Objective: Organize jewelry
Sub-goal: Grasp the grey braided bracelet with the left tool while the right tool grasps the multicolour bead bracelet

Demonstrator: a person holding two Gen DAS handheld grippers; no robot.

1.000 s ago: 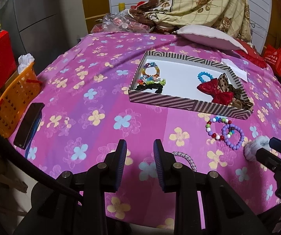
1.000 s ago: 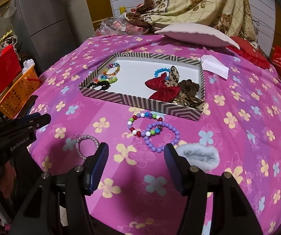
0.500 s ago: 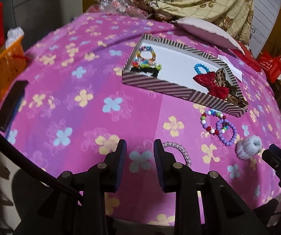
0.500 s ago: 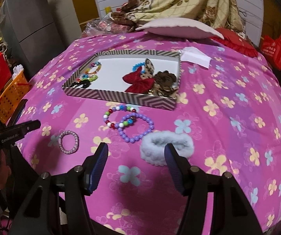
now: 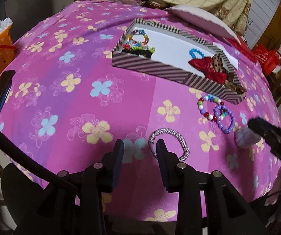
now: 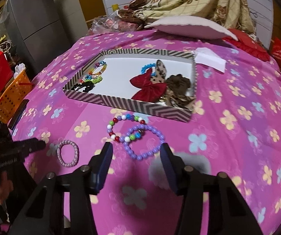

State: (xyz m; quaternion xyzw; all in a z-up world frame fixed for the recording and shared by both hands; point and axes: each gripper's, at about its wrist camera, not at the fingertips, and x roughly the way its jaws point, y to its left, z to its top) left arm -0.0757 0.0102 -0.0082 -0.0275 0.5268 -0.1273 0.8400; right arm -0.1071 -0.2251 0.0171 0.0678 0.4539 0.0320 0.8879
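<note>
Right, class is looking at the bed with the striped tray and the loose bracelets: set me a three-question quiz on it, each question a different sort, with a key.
1. True or false: the purple bead bracelet lies inside the striped tray.
2. Multiple choice: the thing nearest the left gripper is A) the red bow, B) the pink braided hair tie, C) the orange basket.
3. Fill in: the multicolour bead bracelet and the purple one ____ each other.

Key: 1 false, it lies on the floral bedspread in front of the tray. 2 B. 3 overlap.
</note>
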